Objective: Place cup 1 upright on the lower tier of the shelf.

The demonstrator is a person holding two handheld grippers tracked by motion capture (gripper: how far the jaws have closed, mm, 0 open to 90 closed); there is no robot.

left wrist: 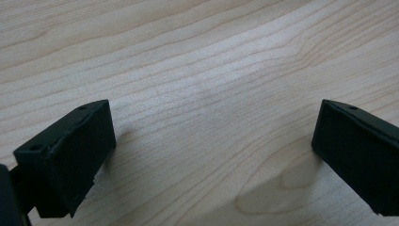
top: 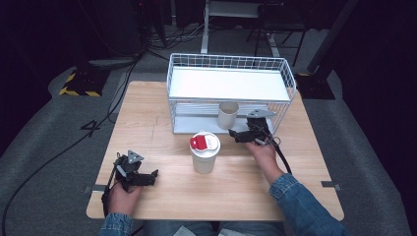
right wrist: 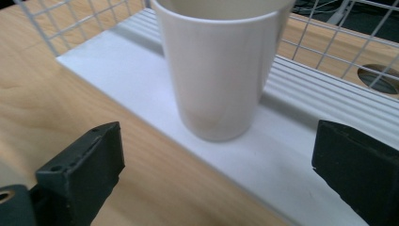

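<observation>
Right tool (right wrist: 214, 162) spread, empty; the beige cup (right wrist: 219, 66) stands upright just beyond, seemingly untouched.

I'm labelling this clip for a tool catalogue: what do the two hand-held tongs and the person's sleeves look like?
Both tongs are black. The left tongs and right tongs each carry a grey three-cornered plate on top and end in two blocky black jaws with small screw holes. A black cable trails from the right one along the forearm. The person wears blue denim sleeves.
</observation>
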